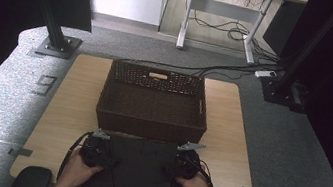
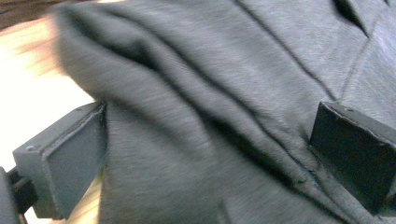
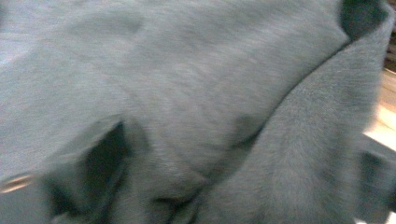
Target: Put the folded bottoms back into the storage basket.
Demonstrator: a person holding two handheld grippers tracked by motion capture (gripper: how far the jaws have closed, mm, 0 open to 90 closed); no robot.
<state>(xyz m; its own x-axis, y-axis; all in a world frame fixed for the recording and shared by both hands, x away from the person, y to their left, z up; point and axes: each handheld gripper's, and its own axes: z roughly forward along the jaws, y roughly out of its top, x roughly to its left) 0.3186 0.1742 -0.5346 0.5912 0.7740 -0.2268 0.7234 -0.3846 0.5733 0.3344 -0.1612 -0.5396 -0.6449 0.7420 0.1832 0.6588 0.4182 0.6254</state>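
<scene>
Left gripper (image 1: 95,149): we see its jaws spread wide in the left gripper view, grey cloth (image 2: 224,107) bunched between them; neither jaw pinches yet.
Cloth: dark grey garment (image 1: 142,170), lying flat at the near table (image 1: 71,104) edge, between our two hands, its far hem touching the basket's near wall.
Basket (image 1: 153,102): brown wicker, mid-table, straight ahead of the cloth.
Right gripper (image 1: 186,163): over the cloth's right side; the right gripper view is blurred, fabric (image 3: 187,93) covers the jaws, so we cannot tell how they stand.
Key relation: we judge the cloth's long axis runs near-to-far, the grippers flank it evenly, the basket lies dead ahead of both.
</scene>
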